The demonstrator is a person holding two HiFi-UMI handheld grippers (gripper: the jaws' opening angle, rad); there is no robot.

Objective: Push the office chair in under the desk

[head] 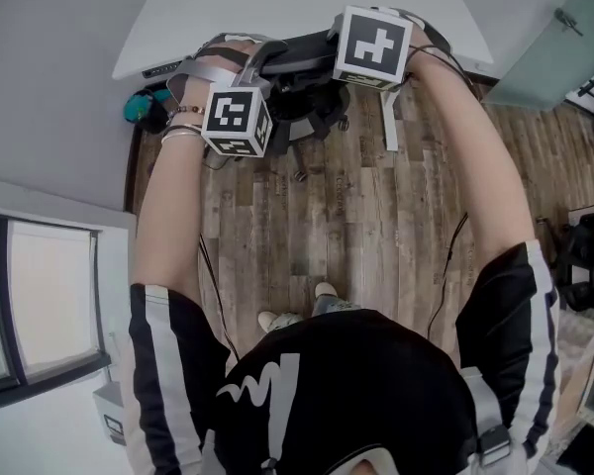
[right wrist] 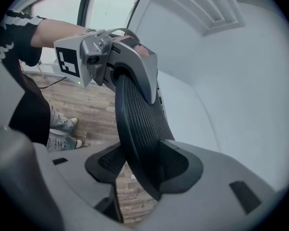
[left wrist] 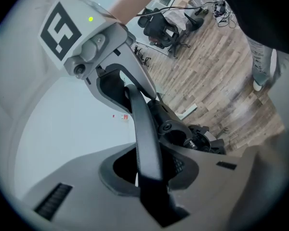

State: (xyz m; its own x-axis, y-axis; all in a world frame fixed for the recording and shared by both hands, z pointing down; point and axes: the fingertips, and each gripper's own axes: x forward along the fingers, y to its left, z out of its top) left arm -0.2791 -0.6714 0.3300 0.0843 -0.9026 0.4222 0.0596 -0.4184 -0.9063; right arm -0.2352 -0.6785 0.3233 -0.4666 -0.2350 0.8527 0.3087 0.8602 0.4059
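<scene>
Office chair [head: 302, 102] with curved black mesh back sits clamped in left tool [left wrist: 151, 170] and right tool [right wrist: 144, 170].

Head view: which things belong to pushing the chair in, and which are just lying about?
Job: chair, desk, left claw and right claw, both clamped on the chair's back.
Lying about: teal object beside the desk, second black chair across the room.

Soft, even daylight is coming in from the window [right wrist: 111, 11] and filling the room; the desk [head: 277, 8] is glowing a flat, pale white. Both gripper views are bending and darkening at their edges, and the office chair [right wrist: 139, 129] is blurring near the lens.
</scene>
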